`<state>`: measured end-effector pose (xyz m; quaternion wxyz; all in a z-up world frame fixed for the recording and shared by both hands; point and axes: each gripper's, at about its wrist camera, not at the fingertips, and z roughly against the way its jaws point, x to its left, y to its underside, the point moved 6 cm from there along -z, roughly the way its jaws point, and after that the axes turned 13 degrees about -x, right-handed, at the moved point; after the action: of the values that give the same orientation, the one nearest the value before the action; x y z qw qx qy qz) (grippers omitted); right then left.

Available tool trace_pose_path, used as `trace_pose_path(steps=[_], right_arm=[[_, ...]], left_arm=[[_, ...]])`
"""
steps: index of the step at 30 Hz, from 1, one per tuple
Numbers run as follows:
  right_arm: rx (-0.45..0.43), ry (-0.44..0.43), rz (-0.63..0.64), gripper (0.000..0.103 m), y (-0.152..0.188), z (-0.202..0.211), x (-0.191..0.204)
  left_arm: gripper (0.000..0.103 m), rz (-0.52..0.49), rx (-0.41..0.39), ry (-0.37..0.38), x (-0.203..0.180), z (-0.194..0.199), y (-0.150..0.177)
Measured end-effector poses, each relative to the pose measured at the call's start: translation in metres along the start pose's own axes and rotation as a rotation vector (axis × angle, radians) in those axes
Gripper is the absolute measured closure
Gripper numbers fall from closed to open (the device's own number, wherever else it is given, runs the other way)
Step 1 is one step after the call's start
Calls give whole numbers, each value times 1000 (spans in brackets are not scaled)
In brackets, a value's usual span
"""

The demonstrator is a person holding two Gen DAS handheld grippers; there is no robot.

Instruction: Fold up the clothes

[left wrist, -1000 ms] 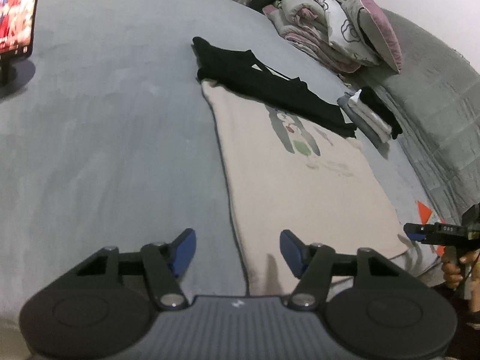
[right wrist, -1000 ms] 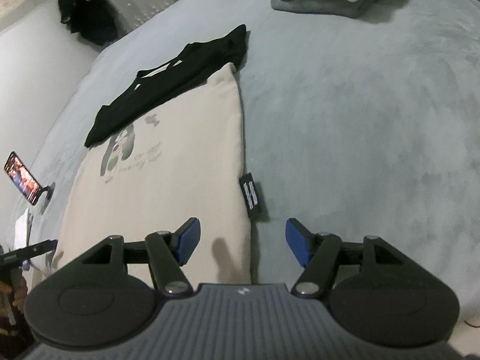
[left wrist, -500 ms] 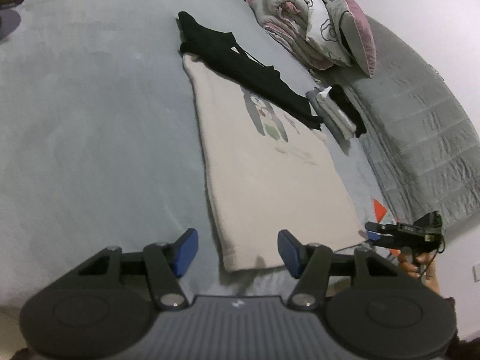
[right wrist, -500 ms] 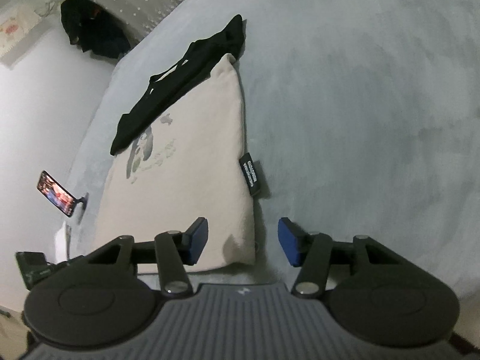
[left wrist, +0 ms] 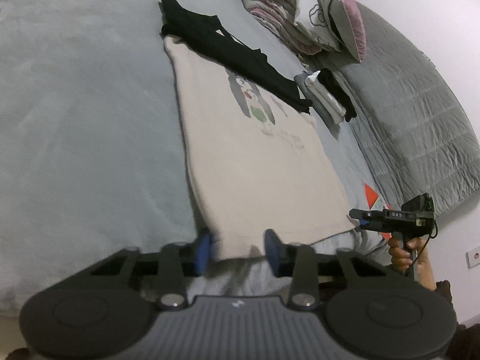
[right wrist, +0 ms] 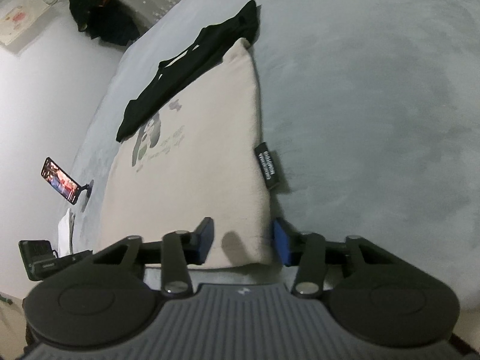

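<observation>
- On the grey plush bed cover, 1 cream printed shirt lies flat with its near hem toward the person, which suits a fold that starts from the 2 bottom corners.
- Spread wide, the left claw has its 2 blue pads either side of the hem's left corner; cloth sits between the pads, but they are not pressed on it, so I judge it is about to pinch.
- At the opposite corner, the right claw also stands apart, its pads bracketing the hem just below 1 black woven side label; nothing is clamped there.
- Having 1 claw at each corner looks meant to lift the hem evenly, so that the shirt can be carried over toward its collar.
- Across the far end of the cream shirt lies 1 black garment, draped over the shoulder area and touching it; it would likely need moving or would get caught in the fold.
- Beyond it, 1 small stack of folded clothes in grey, white and black sits just beside the shirt's right edge, probably the finished pile.
- Farther back are 1 bundled floral quilt and 1 pink-edged pillow.
- 1 phone on a stand, screen lit, stands well left of the shirt.
</observation>
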<state>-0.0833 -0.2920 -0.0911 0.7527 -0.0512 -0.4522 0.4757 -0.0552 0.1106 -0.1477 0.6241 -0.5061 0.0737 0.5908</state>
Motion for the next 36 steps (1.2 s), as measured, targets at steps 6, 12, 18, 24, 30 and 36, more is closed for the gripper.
trace_pose_path(steps=[6,12,18,24,30,36], right_arm=[[6,-63,-61,88,-2,-3,7],[-46,-114,-144,88,-15,2,13],[-125,-147,-245,88,-42,1,24],[-166,-87,-359,89,-69,-19,20],[-202,-8,-464,89,-93,-46,3],[-213,31,-508,90,-101,-71,-16]], left_arm=[[90,42,-27,41,-1,4,-5],[92,139,-99,111,-4,8,-18],[93,273,-192,132,-3,-3,-40],[94,382,-292,78,5,-22,-71],[94,485,-331,-27,26,-44,-90],[94,514,-332,-124,49,-62,-102]])
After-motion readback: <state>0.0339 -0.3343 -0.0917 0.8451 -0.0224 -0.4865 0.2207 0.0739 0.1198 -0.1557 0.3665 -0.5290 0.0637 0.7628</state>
